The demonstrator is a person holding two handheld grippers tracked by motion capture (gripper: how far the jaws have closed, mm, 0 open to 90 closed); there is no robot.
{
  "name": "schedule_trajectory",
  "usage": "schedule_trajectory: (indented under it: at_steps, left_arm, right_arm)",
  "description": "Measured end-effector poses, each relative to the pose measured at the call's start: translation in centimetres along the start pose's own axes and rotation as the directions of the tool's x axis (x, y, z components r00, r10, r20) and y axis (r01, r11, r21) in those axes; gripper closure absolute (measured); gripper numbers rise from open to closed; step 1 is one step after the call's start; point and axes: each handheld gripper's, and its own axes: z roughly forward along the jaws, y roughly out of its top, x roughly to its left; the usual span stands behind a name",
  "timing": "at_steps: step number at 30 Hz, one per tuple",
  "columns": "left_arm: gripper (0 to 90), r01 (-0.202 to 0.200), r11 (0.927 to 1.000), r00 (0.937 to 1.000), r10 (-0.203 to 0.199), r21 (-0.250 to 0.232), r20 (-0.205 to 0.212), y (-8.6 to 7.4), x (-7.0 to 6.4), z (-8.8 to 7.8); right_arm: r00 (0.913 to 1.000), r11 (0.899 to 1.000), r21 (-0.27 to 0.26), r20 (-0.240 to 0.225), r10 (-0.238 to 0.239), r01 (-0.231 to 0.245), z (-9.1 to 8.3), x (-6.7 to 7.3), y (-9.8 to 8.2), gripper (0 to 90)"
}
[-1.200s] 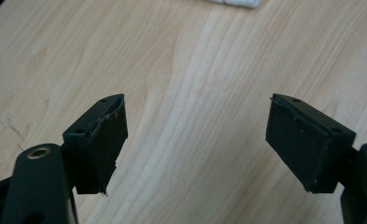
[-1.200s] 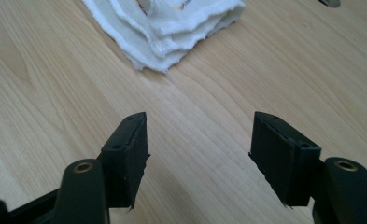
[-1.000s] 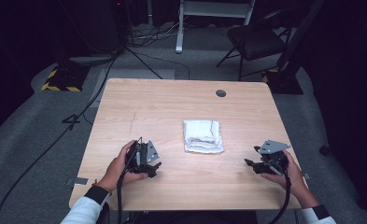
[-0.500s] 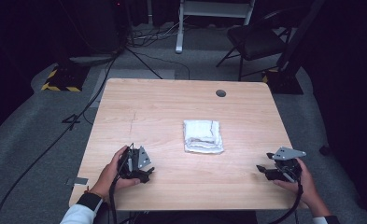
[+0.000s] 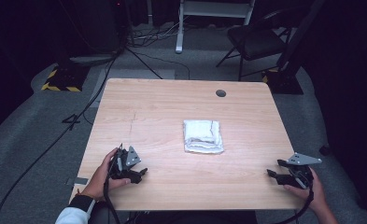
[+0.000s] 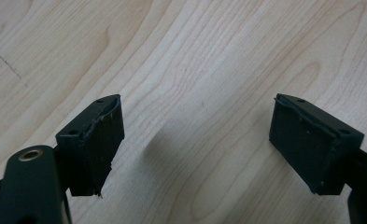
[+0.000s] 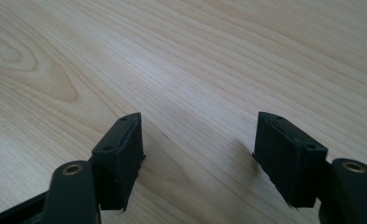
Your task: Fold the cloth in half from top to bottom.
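a folded white towel (image 5: 203, 136) lies flat near the middle of a pale wooden table (image 5: 162, 107), with both hand-held grippers well apart from it at the near edge. the left gripper (image 5: 137, 173), gripped in a hand (image 5: 102, 175) with a white cuff, rests low over the near left part of the tabletop, its jaws spread and holding nothing; in the left gripper view, bare wood grain shows between the two black pads (image 6: 97, 140). the right gripper (image 5: 274, 176) sits at the near right corner, its grey three-cornered plate (image 5: 304, 159) on top, its jaws having just been opening; they stand wide apart and nothing lies between them. a round grommet hole (image 5: 221, 93) marks the far side of the table, and a dark chair (image 5: 256, 39) stands on the floor beyond.
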Motion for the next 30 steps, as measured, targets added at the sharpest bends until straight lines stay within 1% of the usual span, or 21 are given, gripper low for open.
schedule_trajectory:
  at_steps: [2,4,5,6,7,8,10,13,15,16,17,20,21,25,28,30]
  left_arm:
    - [18.2,0.028,0.9996,0.9996,-0.028,-0.006,0.012,-0.5,0.4,-0.1]
    - [18.3,0.073,0.9972,0.9965,-0.072,-0.016,0.042,-1.1,0.9,-0.2]
    - [18.3,0.097,0.9951,0.9937,-0.096,-0.020,0.058,-1.4,1.1,-0.2]
    - [18.2,0.127,0.9917,0.9895,-0.125,-0.024,0.072,-1.6,1.3,-0.2]
    - [18.1,0.148,0.9885,0.9857,-0.145,-0.031,0.086,-1.9,1.4,-0.2]
    - [18.1,0.167,0.9852,0.9825,-0.163,-0.038,0.091,-2.1,1.5,-0.2]
    - [17.5,0.171,0.9832,0.9816,-0.164,-0.066,0.098,-2.6,1.6,-0.2]
    - [17.2,0.180,0.9816,0.9806,-0.174,-0.063,0.091,-2.6,1.5,-0.2]
    - [17.2,0.177,0.9822,0.9818,-0.171,-0.063,0.082,-2.7,1.5,-0.3]
    - [17.2,0.187,0.9804,0.9800,-0.181,-0.063,0.083,-2.7,1.5,-0.3]
    - [17.2,0.189,0.9799,0.9795,-0.184,-0.063,0.082,-2.7,1.5,-0.3]
    - [16.8,0.192,0.9794,0.9790,-0.186,-0.064,0.082,-2.7,1.5,-0.3]
    - [16.8,0.185,0.9807,0.9803,-0.180,-0.063,0.081,-2.7,1.5,-0.3]
    - [16.8,0.191,0.9796,0.9792,-0.185,-0.063,0.082,-2.7,1.5,-0.3]
    - [16.8,0.191,0.9796,0.9792,-0.186,-0.063,0.082,-2.7,1.5,-0.3]
    - [16.8,0.186,0.9806,0.9803,-0.181,-0.063,0.080,-2.7,1.5,-0.3]
  right_arm:
    - [0.9996,0.999,-0.017,-0.004,0.030,-0.030,-0.2,-0.4,-0.5,30.1]
    - [0.9982,0.998,-0.031,-0.010,0.058,-0.059,-0.3,-0.6,-1.0,30.3]
    - [0.9982,0.998,-0.036,-0.007,0.059,-0.059,-0.4,-0.7,-1.1,30.3]
    - [0.9983,0.998,-0.041,-0.006,0.057,-0.058,-0.4,-0.7,-1.3,30.2]
    - [0.9981,0.997,-0.047,-0.007,0.062,-0.062,-0.4,-0.7,-1.4,30.0]
    - [0.9981,0.997,-0.053,-0.008,0.061,-0.062,-0.5,-0.8,-1.5,29.6]
    - [0.9978,0.996,-0.060,-0.008,0.067,-0.067,-0.4,-0.8,-1.6,28.8]
    - [0.9978,0.996,-0.060,-0.007,0.066,-0.066,-0.4,-0.8,-1.6,28.9]
    - [0.9975,0.996,-0.060,0.000,0.071,-0.071,-0.4,-0.7,-1.5,28.9]
    - [0.9973,0.996,-0.060,0.002,0.073,-0.073,-0.4,-0.7,-1.5,28.9]
    - [0.9973,0.995,-0.060,0.003,0.074,-0.074,-0.4,-0.7,-1.5,28.9]
    - [0.9973,0.995,-0.061,0.003,0.074,-0.074,-0.4,-0.7,-1.5,28.9]
    - [0.9970,0.995,-0.061,0.005,0.077,-0.077,-0.4,-0.8,-1.5,28.9]
    - [0.9948,0.993,-0.061,0.025,0.098,-0.097,-0.4,-0.8,-1.6,28.9]
    - [0.9950,0.994,-0.063,0.029,0.096,-0.094,-0.4,-0.9,-1.6,28.9]
    - [0.9950,0.994,-0.063,0.029,0.096,-0.094,-0.4,-0.9,-1.6,28.9]
